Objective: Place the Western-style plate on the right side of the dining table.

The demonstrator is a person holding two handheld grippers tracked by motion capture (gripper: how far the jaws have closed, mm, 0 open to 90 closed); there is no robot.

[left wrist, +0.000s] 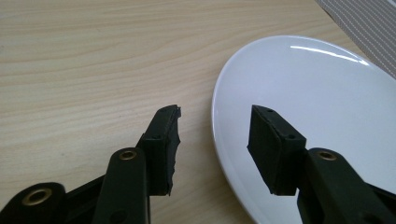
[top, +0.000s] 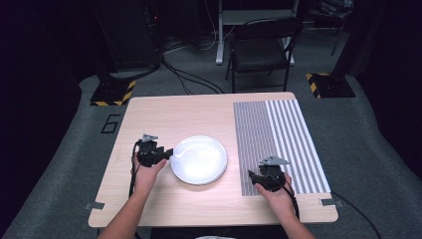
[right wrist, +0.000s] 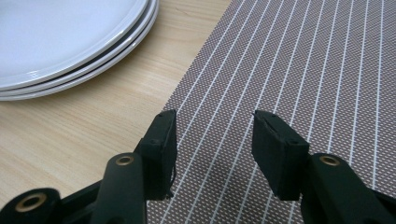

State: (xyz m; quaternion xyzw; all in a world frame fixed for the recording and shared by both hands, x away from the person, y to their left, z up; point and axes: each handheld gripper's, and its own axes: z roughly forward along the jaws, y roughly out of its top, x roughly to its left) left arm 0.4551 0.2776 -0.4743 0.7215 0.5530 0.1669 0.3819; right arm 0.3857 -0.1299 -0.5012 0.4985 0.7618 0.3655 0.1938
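The left tool (left wrist: 212, 135) is nearest, released, its 2 black ridged pads standing on either side of the white plates' (left wrist: 299, 84) near-left rim without pressing it. The plates, 3 round, glossy ones in a stack (right wrist: 70, 42), sit mid-bench on pale wood-grain bench (top: 189, 114). Just right of them lies a woven placemat (right wrist: 299, 70), grey-brown with thin white stripes. The right tool (right wrist: 215, 149) hovers over the mat's near-left edge, released too, with nothing between its pads.

Beyond my counter's far edge I see grey carpet (top: 59, 164), a black folding chair (top: 261, 50), cables (top: 191, 79), dark surroundings.
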